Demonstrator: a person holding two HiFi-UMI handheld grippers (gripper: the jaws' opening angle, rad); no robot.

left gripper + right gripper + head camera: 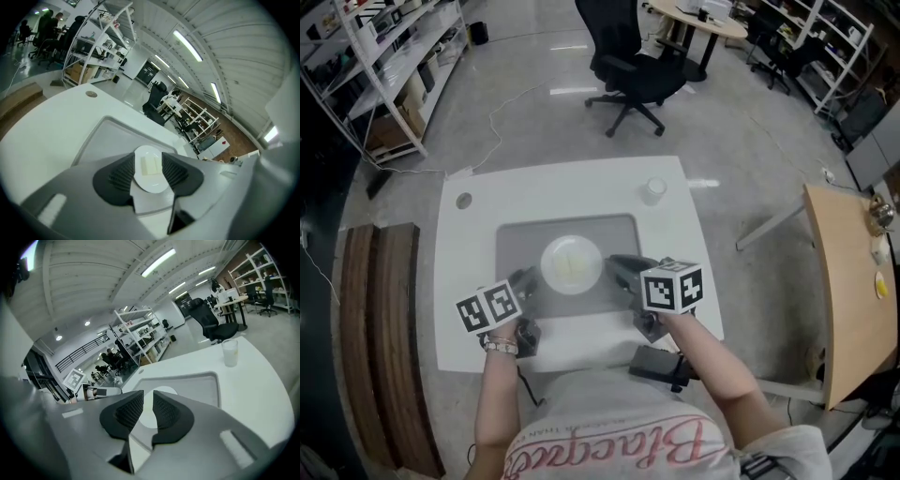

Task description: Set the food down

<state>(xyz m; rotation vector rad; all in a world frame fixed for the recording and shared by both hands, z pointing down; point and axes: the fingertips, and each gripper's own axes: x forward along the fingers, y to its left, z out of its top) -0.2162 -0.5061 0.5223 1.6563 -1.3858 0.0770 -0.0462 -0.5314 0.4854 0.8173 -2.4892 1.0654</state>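
A white plate [551, 253] rests on a grey mat [516, 242] in the middle of the white table, and a pale flat piece of food [573, 266] lies on it. My left gripper [525, 279] sits just left of the plate with its jaws wide apart; in the left gripper view the food [150, 165] and the plate [150, 186] show beyond the gap, untouched by my left gripper [149, 161]. Just right of the plate, my right gripper [619, 268] holds nothing. Its jaws [148, 404] stand a narrow gap apart, with the plate [166, 391] behind them.
A clear plastic cup [653, 190] stands at the table's far right corner. A black device [656, 364] lies at the near edge. A black office chair [633, 66] stands beyond the table, a wooden desk [853, 309] to the right, and a wooden bench [380, 337] to the left.
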